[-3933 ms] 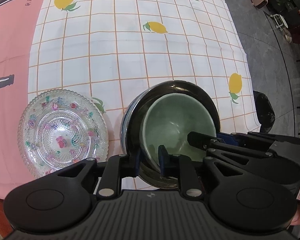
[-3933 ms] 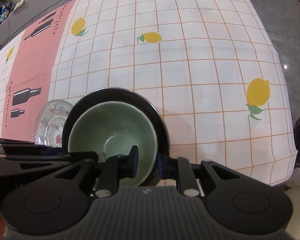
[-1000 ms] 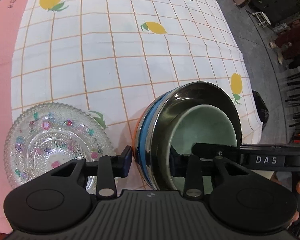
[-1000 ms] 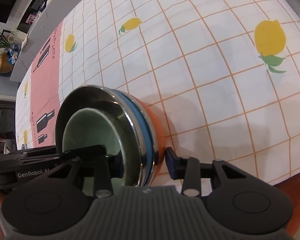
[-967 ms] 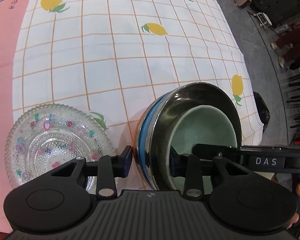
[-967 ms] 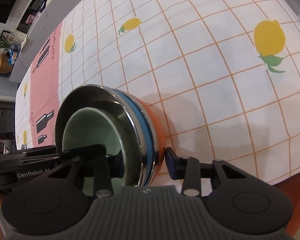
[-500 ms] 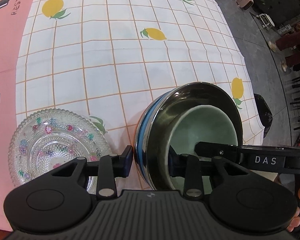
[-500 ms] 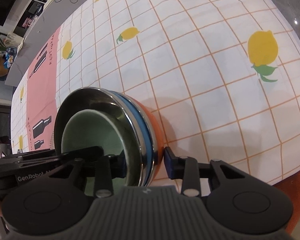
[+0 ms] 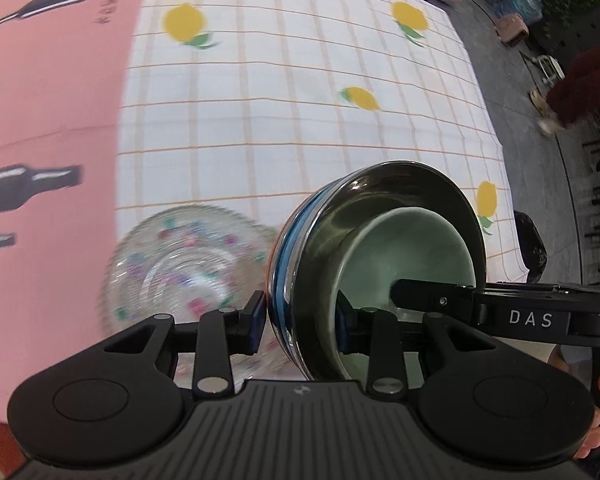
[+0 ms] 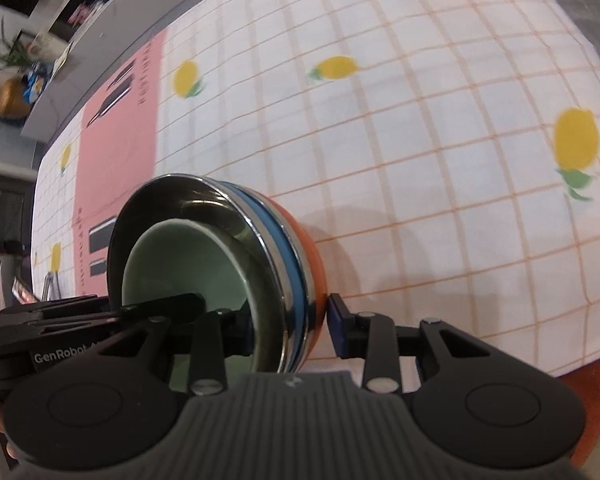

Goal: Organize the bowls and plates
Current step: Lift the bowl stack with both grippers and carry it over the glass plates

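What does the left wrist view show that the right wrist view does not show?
Only the left wrist view shows the patterned glass plate beside the bowl stack. Only the right wrist view shows the orange bottom bowl clearly. Both show the green bowl nested in the steel bowl, with the left tongs and the right tongs clamping opposite rims.

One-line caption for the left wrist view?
Both claws, left and right, grip a nested bowl stack beside a glass plate.

Glass plate point(image 9: 188, 264) blurred — near edge hidden.
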The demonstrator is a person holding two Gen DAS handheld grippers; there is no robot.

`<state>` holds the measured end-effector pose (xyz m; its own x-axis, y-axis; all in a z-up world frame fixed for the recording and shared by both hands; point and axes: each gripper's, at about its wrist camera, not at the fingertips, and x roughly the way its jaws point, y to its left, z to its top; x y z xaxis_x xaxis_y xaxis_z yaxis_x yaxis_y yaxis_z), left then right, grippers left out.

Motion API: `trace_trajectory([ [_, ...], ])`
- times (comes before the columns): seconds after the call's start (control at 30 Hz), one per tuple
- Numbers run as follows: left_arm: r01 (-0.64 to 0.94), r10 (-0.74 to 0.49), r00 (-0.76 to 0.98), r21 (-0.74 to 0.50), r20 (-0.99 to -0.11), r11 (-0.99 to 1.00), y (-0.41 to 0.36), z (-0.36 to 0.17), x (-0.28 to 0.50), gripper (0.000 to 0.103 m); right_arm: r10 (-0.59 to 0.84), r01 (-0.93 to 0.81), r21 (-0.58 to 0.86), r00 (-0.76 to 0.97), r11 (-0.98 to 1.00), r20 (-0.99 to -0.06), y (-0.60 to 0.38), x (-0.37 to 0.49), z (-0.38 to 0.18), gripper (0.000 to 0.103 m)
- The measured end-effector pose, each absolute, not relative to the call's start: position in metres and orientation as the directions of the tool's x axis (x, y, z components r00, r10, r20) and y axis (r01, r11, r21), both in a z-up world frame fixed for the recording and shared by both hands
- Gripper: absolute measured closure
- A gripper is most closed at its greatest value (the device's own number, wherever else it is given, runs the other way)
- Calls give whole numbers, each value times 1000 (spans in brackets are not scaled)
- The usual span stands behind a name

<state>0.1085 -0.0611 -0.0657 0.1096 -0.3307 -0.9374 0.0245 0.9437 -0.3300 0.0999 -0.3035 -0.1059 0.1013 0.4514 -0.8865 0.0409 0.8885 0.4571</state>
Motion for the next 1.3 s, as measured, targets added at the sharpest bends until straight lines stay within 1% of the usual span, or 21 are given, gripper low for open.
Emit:
trace_trajectory([
  [0.27, -111, -322, 80, -329, -944, 938, -1, -74, 98, 66, 440, -74, 438, 14, 896, -898, -234, 106, -102, 70],
  [0.5, -173, -325, 63, -331, -944, 928, 24, -87, 93, 66, 414, -133, 415, -35, 900, -910, -193, 110, -111, 71],
  [0.77, -181, -345, 63, -351, -936, 919, 30, -92, 93, 66, 385, -146, 389, -55, 909, -921, -184, 115, -115, 72],
  [1.3, -160, -300, 62, -307, -952, 938, 25, -87, 92, 67, 387, -132, 394, -78, 909, -919, -182, 119, -120, 71],
])
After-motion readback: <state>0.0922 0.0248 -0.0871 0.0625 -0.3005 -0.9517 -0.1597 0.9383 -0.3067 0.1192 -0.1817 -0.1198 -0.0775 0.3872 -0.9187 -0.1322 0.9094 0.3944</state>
